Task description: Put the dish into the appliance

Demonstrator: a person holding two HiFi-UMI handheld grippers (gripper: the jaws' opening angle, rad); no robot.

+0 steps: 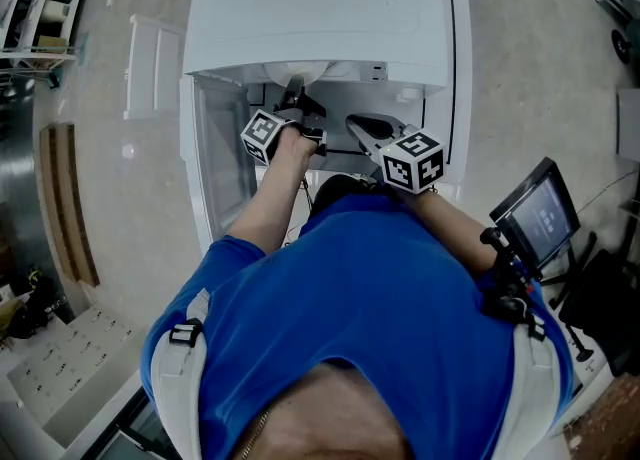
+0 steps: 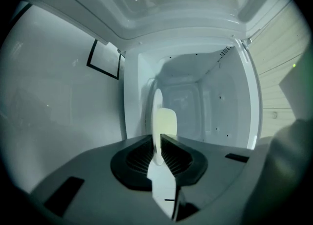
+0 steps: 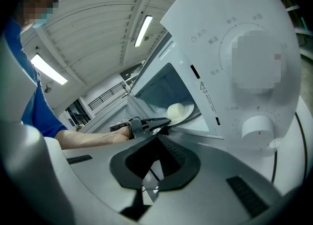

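A white plate (image 2: pixel 156 102) carrying a pale lump of food (image 2: pixel 166 121) is pinched by its rim in my left gripper (image 2: pixel 159 140), which is shut on it. The left gripper view shows the plate edge-on, inside the mouth of the white microwave's cavity (image 2: pixel 200 101). From the right gripper view the plate (image 3: pixel 188 115) and food (image 3: pixel 176 110) sit level inside the opening, with the left gripper (image 3: pixel 161 121) at the plate's near rim. In the head view the left gripper (image 1: pixel 297 100) reaches under the microwave's top (image 1: pixel 320 8). My right gripper (image 1: pixel 356 125) hovers just right of it, shut and empty.
The microwave door (image 1: pixel 215 153) hangs open to the left. The control panel with a round knob (image 3: pixel 257 128) rises close on the right of the right gripper (image 3: pixel 157 138). A small screen on a stand (image 1: pixel 540 213) is at the person's right side.
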